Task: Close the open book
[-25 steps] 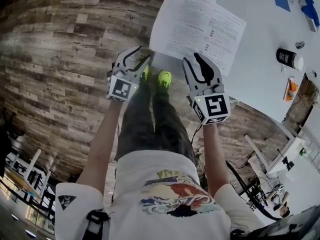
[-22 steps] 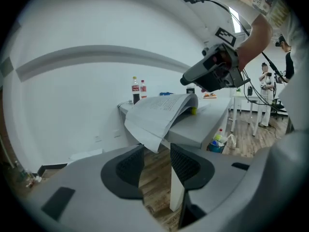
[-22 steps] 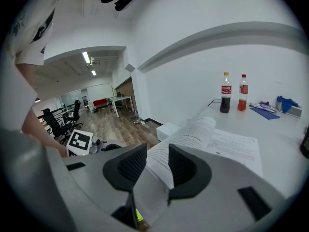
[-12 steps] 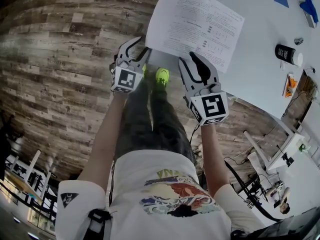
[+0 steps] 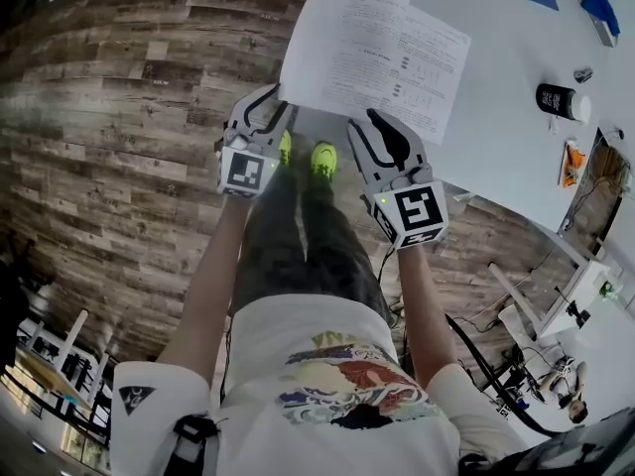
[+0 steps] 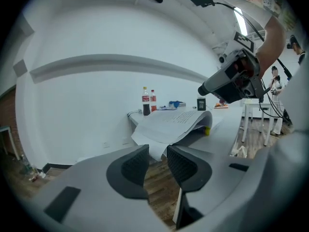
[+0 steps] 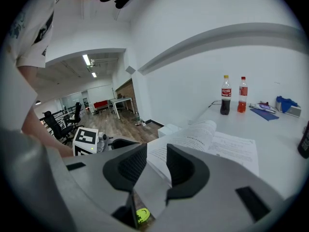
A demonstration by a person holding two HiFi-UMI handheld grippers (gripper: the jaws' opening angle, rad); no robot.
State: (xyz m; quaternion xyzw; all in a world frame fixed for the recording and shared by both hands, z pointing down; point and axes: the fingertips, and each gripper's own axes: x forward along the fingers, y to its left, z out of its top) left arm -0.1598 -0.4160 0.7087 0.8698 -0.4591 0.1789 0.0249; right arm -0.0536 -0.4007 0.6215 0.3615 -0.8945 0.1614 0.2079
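White pages of the open book (image 5: 372, 53) lie on the pale table (image 5: 516, 117), upper centre of the head view, with the near edge overhanging the rim. The left gripper (image 5: 272, 105) is at the book's lower left corner — jaws closing, a page corner just at their tips, not pinched. The right gripper (image 5: 372, 132) is at the bottom edge — jaws apart, a grey sheet of the book in the gap.
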